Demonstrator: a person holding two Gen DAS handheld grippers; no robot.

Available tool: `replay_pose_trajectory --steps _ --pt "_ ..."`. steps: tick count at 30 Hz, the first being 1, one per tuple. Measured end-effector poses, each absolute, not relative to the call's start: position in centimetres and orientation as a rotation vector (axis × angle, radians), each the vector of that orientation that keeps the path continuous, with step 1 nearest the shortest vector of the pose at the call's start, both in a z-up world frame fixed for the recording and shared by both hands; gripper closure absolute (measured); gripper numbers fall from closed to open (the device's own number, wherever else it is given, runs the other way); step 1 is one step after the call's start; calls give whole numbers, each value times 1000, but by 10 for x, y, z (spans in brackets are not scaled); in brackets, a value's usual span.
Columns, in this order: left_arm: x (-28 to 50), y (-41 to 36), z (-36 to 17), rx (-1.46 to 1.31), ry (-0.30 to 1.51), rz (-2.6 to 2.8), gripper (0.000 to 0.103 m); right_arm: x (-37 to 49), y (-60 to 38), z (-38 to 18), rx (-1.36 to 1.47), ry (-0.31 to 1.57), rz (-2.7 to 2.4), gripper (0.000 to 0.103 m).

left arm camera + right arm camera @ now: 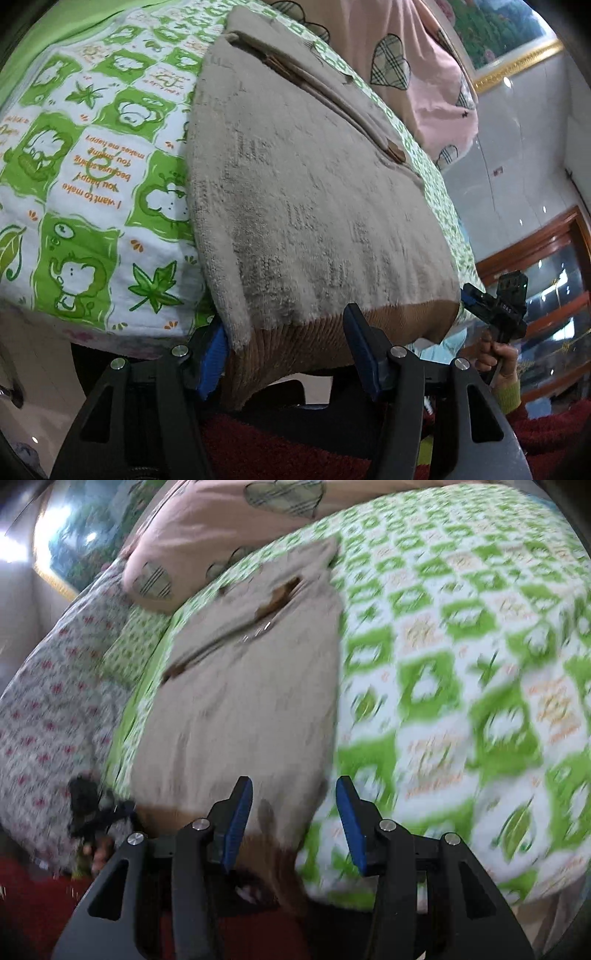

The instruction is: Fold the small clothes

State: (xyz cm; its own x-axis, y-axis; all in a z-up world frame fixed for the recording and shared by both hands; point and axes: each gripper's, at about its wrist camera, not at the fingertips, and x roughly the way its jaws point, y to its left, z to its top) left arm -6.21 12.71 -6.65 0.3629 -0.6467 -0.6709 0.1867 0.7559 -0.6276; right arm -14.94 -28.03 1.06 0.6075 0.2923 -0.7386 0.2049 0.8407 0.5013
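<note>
- My left claw (pixel 286 343) gapes, released, straddling the fuzzy beige knit garment's (pixel 314 192) ribbed brown hem (pixel 332 332), which overhangs the bed edge.
- My right claw (pixel 294 812) is released too; its view is blurred, the green-checked quilt (pixel 461 664) spreading ahead and rightward.

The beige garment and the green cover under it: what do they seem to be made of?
The beige garment looks like soft fleecy knit: fuzzy matte nap, with a ribbed tan hem. The green cover appears to be printed cotton, probably quilted: matte surface, slightly puffy squares.

Open tool (pixel 294 823) – beige garment (pixel 236 701) beneath.
</note>
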Motion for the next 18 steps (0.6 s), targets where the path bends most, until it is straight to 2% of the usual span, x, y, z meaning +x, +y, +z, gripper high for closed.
replay_pose_trajectory --steps 5,6,8,9,10,12,14,15,16,18 --pt "-55 115 -67 -472 1086 -614 44 -150 -259 -3 609 951 223 54" --pt "-54 112 -67 -461 1085 -621 47 -148 -255 -6 605 953 250 53" --pt "-53 108 -67 -426 1081 -631 63 -146 -246 -11 593 947 294 53" --pt "-52 106 -68 -406 1086 -632 79 -145 -244 -11 587 946 304 53" --pt "-52 107 -71 -397 1094 -633 82 -147 -242 -11 575 945 312 53" --pt "-51 111 -74 -410 1099 -649 82 -151 -242 -12 567 943 314 57" --pt "-51 111 -76 -407 1098 -664 82 -151 -245 -13 543 954 301 71" --pt "-50 109 -76 -394 1098 -667 82 -149 -246 -14 538 957 292 85" --pt "-50 108 -76 -379 1093 -665 85 -148 -248 -15 534 960 281 92" --pt "-55 108 -69 -347 1067 -672 93 -151 -252 -13 555 941 284 93"
